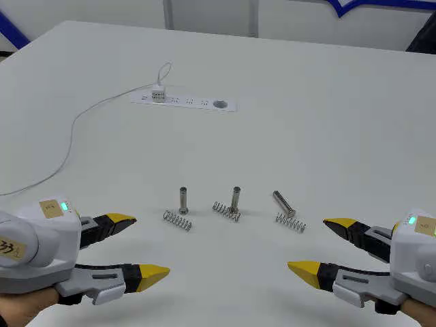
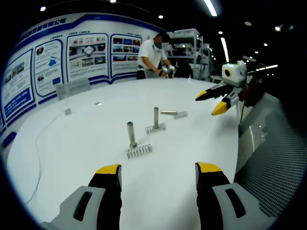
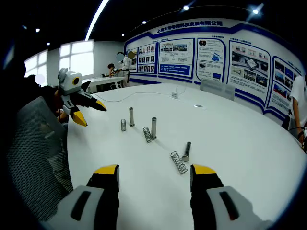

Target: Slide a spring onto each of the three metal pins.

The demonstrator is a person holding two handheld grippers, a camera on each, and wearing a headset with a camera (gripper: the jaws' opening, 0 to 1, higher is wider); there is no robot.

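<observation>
White tabletop (image 1: 306,102) seen from above. At centre frame are three metal pins in a row: the left pin (image 1: 183,199) and middle pin (image 1: 236,198) stand upright, and the right pin (image 1: 284,204) lies on its side. Just beside each lies a loose coil: left spring (image 1: 177,220), middle spring (image 1: 225,211), right spring (image 1: 291,222). None is threaded yet. The left gripper (image 1: 150,245) at lower left and the right gripper (image 1: 308,244) at lower right hover with fingers (image 1: 146,274) spread wide, holding nothing. The task appears to be at its start. The next move likely calls for pinching one spring gently and aligning it over a pin's top.
</observation>
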